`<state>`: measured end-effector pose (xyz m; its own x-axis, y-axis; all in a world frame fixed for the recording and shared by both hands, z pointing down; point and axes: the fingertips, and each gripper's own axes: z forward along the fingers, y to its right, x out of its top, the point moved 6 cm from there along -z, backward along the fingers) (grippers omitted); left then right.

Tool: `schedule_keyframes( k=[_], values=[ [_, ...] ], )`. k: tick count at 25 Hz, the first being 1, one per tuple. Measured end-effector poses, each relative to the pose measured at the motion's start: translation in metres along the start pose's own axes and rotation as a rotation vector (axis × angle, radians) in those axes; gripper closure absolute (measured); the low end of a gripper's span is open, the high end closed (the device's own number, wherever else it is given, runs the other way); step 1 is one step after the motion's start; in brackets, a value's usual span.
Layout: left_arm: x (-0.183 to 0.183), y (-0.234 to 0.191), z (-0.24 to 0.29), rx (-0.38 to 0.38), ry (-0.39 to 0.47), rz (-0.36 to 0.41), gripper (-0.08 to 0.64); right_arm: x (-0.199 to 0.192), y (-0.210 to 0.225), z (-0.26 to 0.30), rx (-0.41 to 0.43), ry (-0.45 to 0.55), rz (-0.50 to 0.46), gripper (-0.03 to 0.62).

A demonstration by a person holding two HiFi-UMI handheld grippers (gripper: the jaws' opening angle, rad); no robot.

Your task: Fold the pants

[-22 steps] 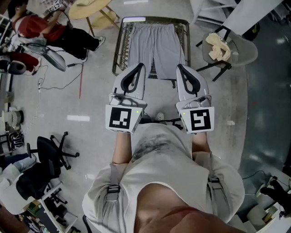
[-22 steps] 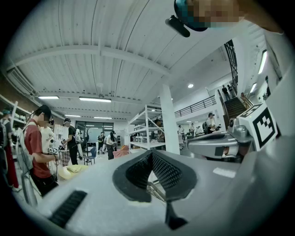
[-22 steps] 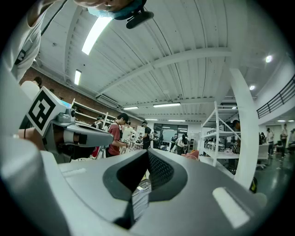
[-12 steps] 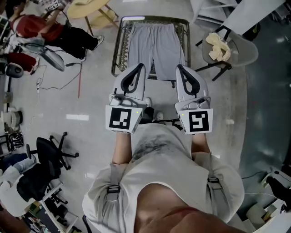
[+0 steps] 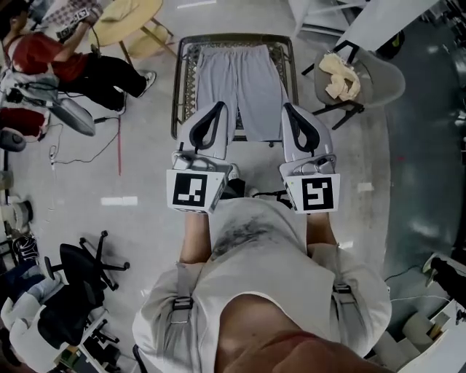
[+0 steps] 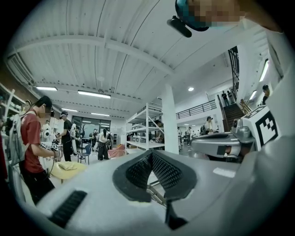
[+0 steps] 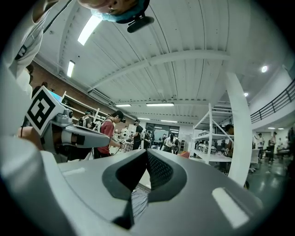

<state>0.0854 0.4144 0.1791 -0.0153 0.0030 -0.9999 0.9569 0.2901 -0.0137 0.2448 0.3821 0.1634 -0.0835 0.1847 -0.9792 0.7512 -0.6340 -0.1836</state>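
Observation:
Grey pants (image 5: 242, 84) lie spread flat, legs toward me, on a metal-framed table (image 5: 179, 87) at the top of the head view. My left gripper (image 5: 218, 107) and right gripper (image 5: 289, 108) are held level and side by side before my chest, their tips over the table's near edge. Both are shut with nothing between the jaws. In the left gripper view the pads (image 6: 159, 168) meet, and the table frame (image 6: 156, 193) shows below them. In the right gripper view the pads (image 7: 154, 169) also meet, with a strip of the pants (image 7: 137, 199) under them.
A chair (image 5: 364, 84) with a yellow cloth (image 5: 341, 73) stands right of the table. A person in red (image 5: 51, 55) sits at the left by a round yellow table (image 5: 127, 18). A black office chair (image 5: 80, 266) is at the lower left; cables lie on the floor.
The table and pants have drawn a little nearer to the grippers in the head view. Both grippers keep their pose side by side and stay shut.

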Motion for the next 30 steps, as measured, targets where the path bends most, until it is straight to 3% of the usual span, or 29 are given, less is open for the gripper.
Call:
schedule_keyframes(
  k=[5, 12, 17, 30],
  values=[
    [0.004, -0.035, 0.031, -0.005, 0.062, -0.018, 0.557, -0.008, 0.005, 0.040, -0.013, -0.023, -0.007, 0.586],
    [-0.010, -0.082, 0.056, -0.019, -0.017, -0.009, 0.557, -0.017, 0.001, 0.093, -0.018, -0.055, -0.025, 0.584],
    [-0.005, -0.109, 0.069, -0.034, 0.044, -0.039, 0.557, -0.019, -0.006, 0.121, -0.023, -0.080, -0.037, 0.584],
    [-0.025, -0.147, 0.124, -0.047, -0.027, -0.059, 0.557, -0.045, 0.017, 0.181, -0.020, -0.134, -0.030, 0.584]
  ],
)
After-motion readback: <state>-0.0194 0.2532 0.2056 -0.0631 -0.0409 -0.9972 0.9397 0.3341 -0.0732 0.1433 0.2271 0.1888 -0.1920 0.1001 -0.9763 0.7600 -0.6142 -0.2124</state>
